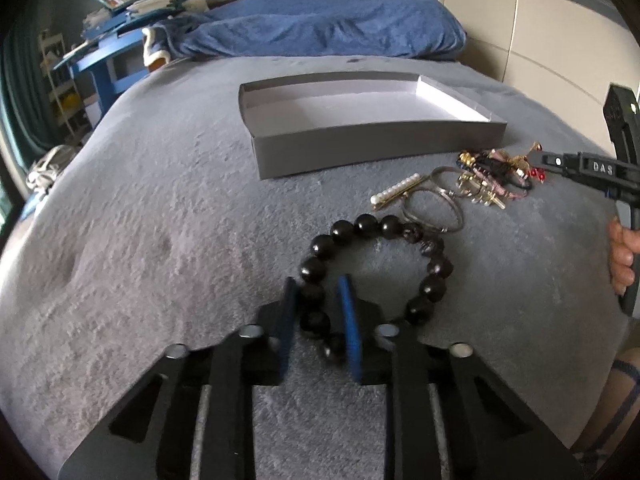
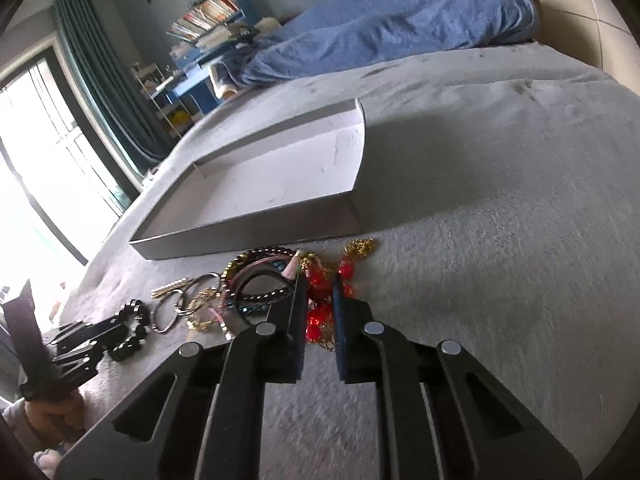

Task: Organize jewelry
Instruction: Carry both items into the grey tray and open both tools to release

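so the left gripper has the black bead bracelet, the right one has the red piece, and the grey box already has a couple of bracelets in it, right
Not quite: the grey box is empty, as the left wrist view shows. The rest holds: the left gripper is closed on the black bead bracelet, and the right gripper is closed on the red piece.

Ahead of the jaws, past the grey bedspread (image 1: 160, 220), lies a blue blanket (image 1: 320, 24). Far left of them stand a blue shelf (image 1: 108, 60) with books (image 2: 208, 16) and a green curtain (image 2: 104, 72).
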`<state>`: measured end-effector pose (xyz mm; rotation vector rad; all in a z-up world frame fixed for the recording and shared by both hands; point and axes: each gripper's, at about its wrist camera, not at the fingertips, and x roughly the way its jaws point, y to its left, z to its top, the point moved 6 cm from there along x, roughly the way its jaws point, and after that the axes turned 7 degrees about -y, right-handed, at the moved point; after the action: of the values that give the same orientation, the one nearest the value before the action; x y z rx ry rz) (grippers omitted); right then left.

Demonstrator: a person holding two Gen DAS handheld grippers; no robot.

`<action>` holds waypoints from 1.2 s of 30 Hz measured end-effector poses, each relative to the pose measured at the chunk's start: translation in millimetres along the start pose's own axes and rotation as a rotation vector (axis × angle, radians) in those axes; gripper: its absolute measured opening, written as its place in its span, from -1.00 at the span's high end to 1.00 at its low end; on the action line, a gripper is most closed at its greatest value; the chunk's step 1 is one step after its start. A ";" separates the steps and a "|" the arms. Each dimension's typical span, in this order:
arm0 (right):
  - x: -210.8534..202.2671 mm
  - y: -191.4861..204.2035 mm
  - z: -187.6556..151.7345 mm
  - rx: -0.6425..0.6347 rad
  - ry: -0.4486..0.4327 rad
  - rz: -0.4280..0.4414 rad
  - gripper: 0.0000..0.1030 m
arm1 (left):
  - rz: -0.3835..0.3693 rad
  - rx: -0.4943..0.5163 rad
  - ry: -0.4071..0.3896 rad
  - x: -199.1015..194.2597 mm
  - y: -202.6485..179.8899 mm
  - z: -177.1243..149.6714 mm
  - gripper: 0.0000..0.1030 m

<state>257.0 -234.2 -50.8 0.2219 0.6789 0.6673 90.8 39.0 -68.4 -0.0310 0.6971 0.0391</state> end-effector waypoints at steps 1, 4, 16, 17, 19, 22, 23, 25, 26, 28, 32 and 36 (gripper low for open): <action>-4.0 0.2 0.7 0.002 -0.009 0.013 0.78 | -0.016 -0.023 -0.005 -1.3 3.0 1.0 0.71; -16.3 -0.4 4.4 0.003 -0.028 0.042 0.78 | -0.044 -0.074 -0.029 -8.8 9.2 4.6 0.71; -42.5 -7.4 33.7 0.027 -0.060 0.121 0.78 | -0.137 -0.078 -0.184 -50.9 -13.3 76.2 0.71; -44.4 -7.9 37.7 0.029 -0.064 0.130 0.78 | -0.142 -0.081 -0.196 -53.6 -14.2 83.7 0.71; -46.9 -8.9 44.5 0.029 -0.067 0.138 0.78 | -0.150 -0.091 -0.214 -56.9 -14.1 94.3 0.71; -48.3 -10.7 55.3 0.043 -0.072 0.153 0.78 | -0.157 -0.109 -0.233 -59.1 -10.8 108.6 0.71; -47.9 -11.2 58.7 0.044 -0.073 0.153 0.78 | -0.159 -0.114 -0.236 -58.8 -9.7 113.1 0.71; -46.1 -10.0 65.6 0.041 -0.076 0.152 0.78 | -0.161 -0.114 -0.246 -56.9 -7.9 125.1 0.71; -45.1 -8.4 70.6 0.038 -0.079 0.153 0.78 | -0.165 -0.110 -0.252 -56.3 -8.1 131.7 0.71; -42.9 -1.9 80.1 0.026 -0.087 0.157 0.78 | -0.169 -0.099 -0.261 -55.6 -9.4 142.3 0.71; -40.5 16.2 106.5 -0.001 -0.120 0.177 0.78 | -0.159 -0.073 -0.273 -48.2 -13.5 165.7 0.71; -35.1 43.6 134.1 -0.037 -0.152 0.206 0.78 | -0.157 -0.113 -0.288 -39.3 -10.6 179.8 0.71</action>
<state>301.3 -220.0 86.9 0.3076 0.5011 0.8504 176.4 34.9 94.7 -0.1855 0.4021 -0.0670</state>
